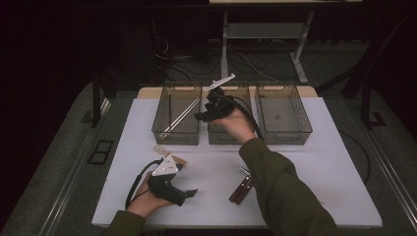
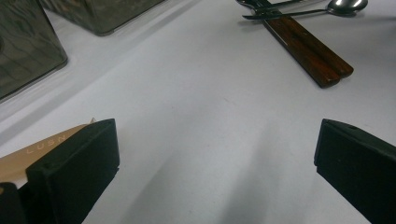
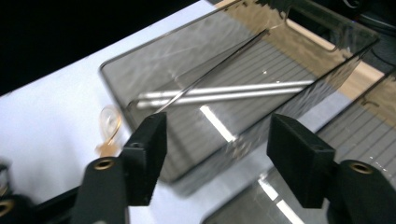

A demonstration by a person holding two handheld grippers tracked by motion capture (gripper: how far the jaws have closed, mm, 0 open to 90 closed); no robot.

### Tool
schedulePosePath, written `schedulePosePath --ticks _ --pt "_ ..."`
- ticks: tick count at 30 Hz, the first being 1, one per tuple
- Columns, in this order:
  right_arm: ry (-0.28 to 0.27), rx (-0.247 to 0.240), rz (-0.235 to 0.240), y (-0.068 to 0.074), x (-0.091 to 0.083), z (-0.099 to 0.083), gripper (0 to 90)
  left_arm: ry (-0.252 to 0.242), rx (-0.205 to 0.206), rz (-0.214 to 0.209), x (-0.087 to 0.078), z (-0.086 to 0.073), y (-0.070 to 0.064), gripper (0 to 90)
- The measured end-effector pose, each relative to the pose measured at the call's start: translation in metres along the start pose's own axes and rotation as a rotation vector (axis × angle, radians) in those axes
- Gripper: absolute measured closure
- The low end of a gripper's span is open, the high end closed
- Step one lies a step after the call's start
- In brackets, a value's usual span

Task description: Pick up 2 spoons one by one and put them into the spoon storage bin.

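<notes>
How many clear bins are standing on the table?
3, side by side along the far edge: the left bin with two metal chopsticks inside, the middle bin partly behind the right hand-held gripper, and the right bin.

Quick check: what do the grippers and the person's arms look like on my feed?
Both grippers, left and right, are black with blocky black fingers, a grey three-cornered plate on top and a trailing black cable. Brass-coloured screws show by the right fingers. The sleeves are olive green.

Wooden-handled cutlery [image 1: 241, 189] partly hidden under right sleeve; tan card [image 2: 28, 154] behind left gripper [image 2: 217, 172] jaw.
</notes>
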State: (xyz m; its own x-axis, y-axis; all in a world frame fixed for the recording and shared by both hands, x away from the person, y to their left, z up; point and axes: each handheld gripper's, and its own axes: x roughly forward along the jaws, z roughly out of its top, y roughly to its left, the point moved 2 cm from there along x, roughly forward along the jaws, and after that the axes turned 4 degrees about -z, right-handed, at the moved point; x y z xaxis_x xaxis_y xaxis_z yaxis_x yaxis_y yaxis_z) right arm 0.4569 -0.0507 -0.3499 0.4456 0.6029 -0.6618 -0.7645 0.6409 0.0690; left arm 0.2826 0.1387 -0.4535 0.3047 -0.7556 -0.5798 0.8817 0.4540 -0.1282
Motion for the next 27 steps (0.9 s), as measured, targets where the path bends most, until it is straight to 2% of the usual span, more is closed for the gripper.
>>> schedulePosePath --ticks 5,7,10,19,24,27 --pt "-0.01 -0.044 0.017 -0.003 -0.025 -0.02 34.1 -0.007 -0.001 -0.002 -0.002 0.0 0.0 0.0" --pt "-0.011 -0.056 0.022 -0.005 -0.035 -0.028 30.4 -0.01 -0.001 -0.001 -0.002 0.0 0.0 0.0" --pt "-0.019 -0.07 0.011 -0.008 -0.05 -0.041 29.7 -0.012 -0.01 0.0 -0.002 -0.001 0.0 0.0" --pt "-0.054 -0.068 -0.008 -0.019 -0.089 -0.08 29.4 -0.008 -0.013 0.002 -0.002 -0.001 0.0 0.0" --pt "-0.054 -0.074 -0.002 -0.021 -0.103 -0.104 28.8 -0.011 -0.012 0.005 -0.002 -0.002 0.001 0.0" --pt "-0.033 -0.081 -0.016 -0.022 -0.11 -0.121 30.4 -0.008 -0.013 0.009 -0.002 -0.002 0.002 0.0"
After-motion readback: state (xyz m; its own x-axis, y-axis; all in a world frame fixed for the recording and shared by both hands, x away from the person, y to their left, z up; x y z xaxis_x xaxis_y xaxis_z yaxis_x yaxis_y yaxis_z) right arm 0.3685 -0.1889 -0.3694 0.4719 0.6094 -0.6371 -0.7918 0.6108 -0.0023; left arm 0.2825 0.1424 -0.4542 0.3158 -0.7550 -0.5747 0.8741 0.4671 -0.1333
